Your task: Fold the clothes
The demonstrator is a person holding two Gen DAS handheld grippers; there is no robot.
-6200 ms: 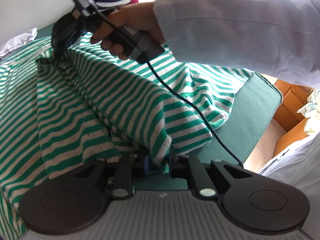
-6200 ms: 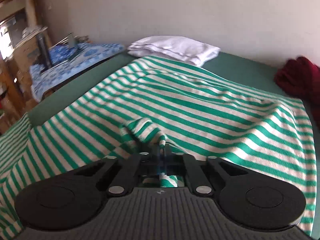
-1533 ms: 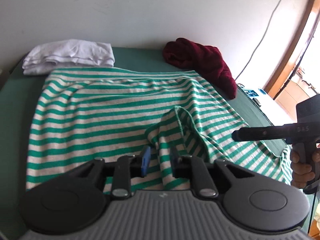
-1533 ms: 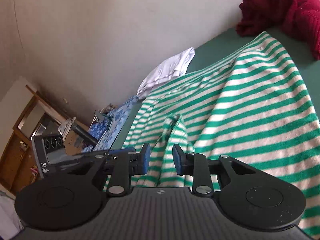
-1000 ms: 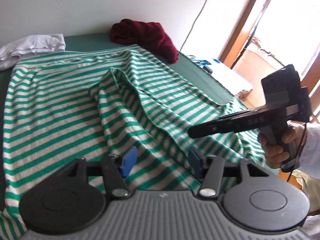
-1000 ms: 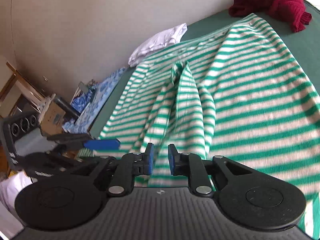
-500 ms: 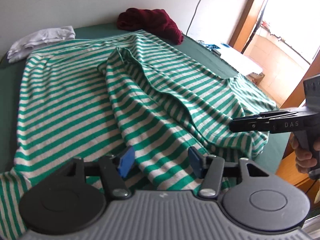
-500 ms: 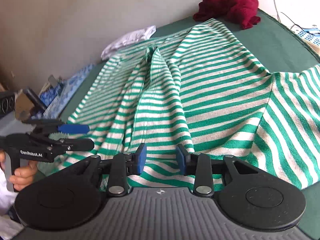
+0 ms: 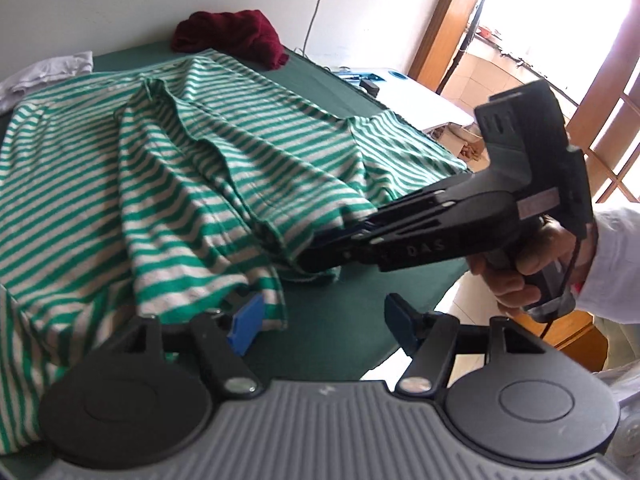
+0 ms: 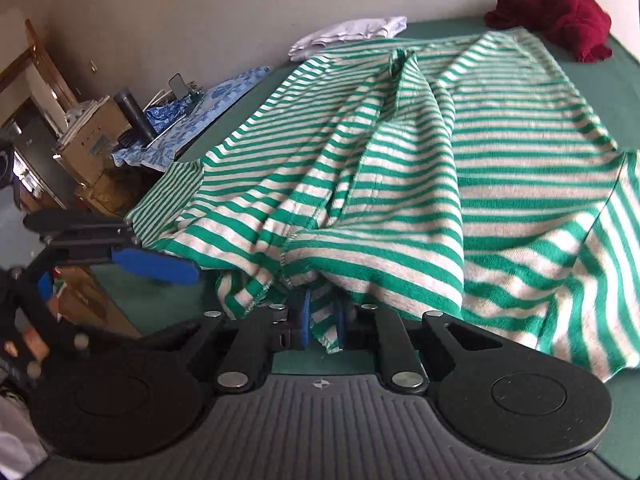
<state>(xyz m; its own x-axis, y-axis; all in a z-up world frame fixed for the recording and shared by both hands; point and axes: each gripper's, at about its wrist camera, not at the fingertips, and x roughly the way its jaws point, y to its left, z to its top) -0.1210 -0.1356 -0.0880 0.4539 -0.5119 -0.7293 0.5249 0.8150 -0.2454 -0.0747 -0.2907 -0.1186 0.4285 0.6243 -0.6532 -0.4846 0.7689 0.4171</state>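
Observation:
A green-and-white striped garment [image 9: 168, 168] lies spread and rumpled on the green table [image 9: 332, 292], with a long ridge down its middle; it also fills the right wrist view [image 10: 440, 168]. My left gripper [image 9: 322, 324] is open and empty at the garment's near hem, its left pad touching the cloth edge. My right gripper [image 10: 322, 322] is shut on the striped garment's near hem, a strip of cloth pinched between its pads. In the left wrist view the right gripper [image 9: 316, 256] reaches in from the right onto the hem. The left gripper's blue fingers [image 10: 156, 266] show at left.
A dark red garment [image 9: 236, 36] lies bunched at the table's far corner, also seen in the right wrist view [image 10: 560, 16]. A folded white cloth [image 10: 352, 34] lies at the far edge. A blue patterned cloth [image 10: 200, 116] and boxes [image 10: 92, 140] stand beyond the table's left side.
My right gripper has closed on the garment's near hem. My left gripper has stayed open and moved down to the hem beside it.

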